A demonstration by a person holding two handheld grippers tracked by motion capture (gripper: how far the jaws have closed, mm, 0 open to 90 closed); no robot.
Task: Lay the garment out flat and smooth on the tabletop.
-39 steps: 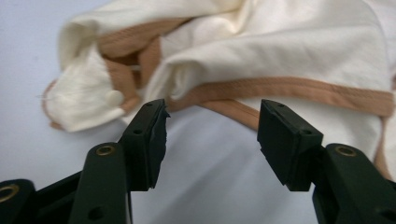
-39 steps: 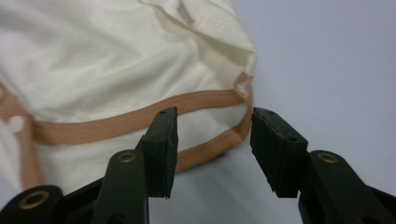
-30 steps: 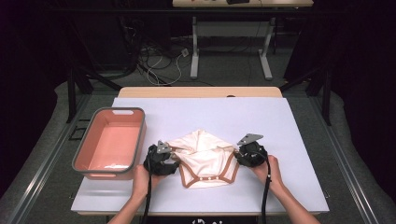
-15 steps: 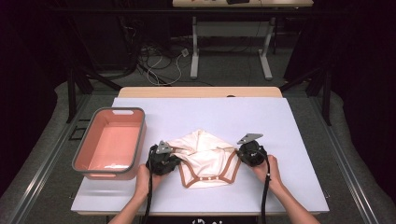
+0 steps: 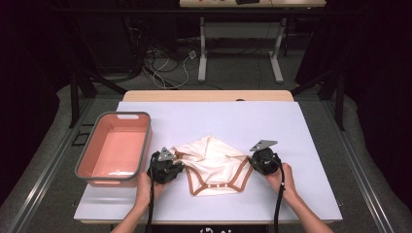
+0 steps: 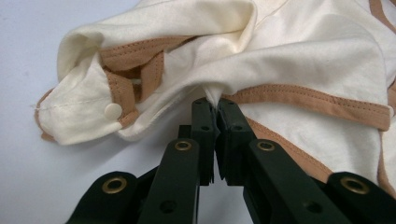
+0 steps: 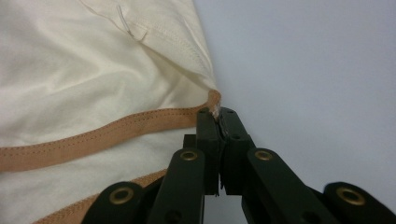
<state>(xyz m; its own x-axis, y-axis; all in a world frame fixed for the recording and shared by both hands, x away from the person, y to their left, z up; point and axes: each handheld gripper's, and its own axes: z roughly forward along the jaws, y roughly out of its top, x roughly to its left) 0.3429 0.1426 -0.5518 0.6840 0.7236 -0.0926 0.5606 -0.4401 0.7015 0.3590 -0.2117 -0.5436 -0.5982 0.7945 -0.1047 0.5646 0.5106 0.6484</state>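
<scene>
On the pale table [image 5: 311,145], both tools pinch a crumpled cream, tan-trimmed bodysuit [image 5: 214,162].

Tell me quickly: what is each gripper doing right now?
Left gripper: shut on the garment.
Right gripper: shut on the garment's brown-trimmed edge.

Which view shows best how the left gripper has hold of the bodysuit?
The left gripper view: the left gripper has its jaws shut on a pinch of the bodysuit beside the tan trim. The high view shows it at the garment's left edge, the grip hidden. The right gripper view shows the right gripper shut on a corner.
</scene>
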